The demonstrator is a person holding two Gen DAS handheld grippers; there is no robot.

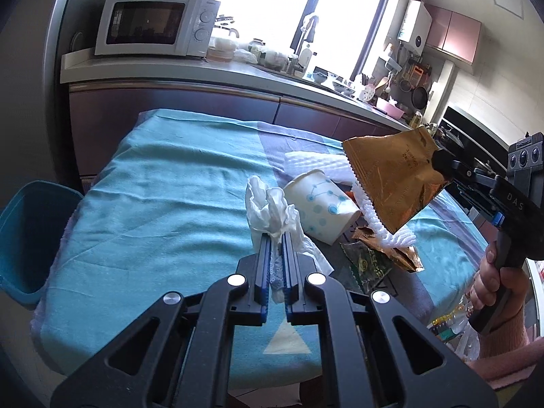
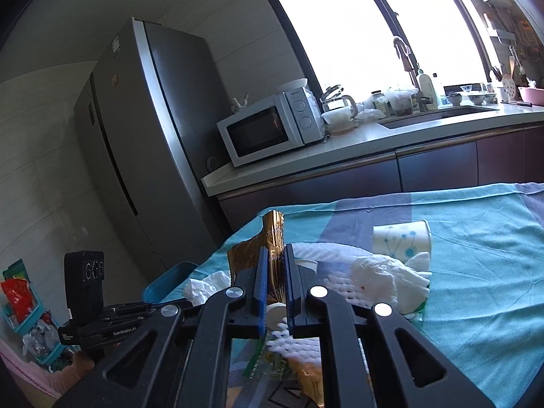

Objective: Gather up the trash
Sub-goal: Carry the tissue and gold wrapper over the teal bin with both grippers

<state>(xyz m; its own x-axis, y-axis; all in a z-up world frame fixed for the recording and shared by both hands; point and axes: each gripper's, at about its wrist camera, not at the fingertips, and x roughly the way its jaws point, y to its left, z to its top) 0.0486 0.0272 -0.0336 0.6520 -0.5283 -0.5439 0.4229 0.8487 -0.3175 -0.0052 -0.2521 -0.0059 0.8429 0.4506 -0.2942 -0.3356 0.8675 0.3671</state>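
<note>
My left gripper is shut on a crumpled white tissue, held just above the teal cloth. At the right of the left wrist view, a hand holds my right gripper, shut on a corner of a gold wrapper that hangs in the air. In the right wrist view the right gripper clamps that gold wrapper upright between its blue pads. The left gripper appears at the lower left with the tissue. A paper cup lies on its side among the trash.
White foam netting, a green wrapper and another gold wrapper lie on the cloth-covered table. A teal bin stands off the table's left edge. Behind are a counter with a microwave and a fridge.
</note>
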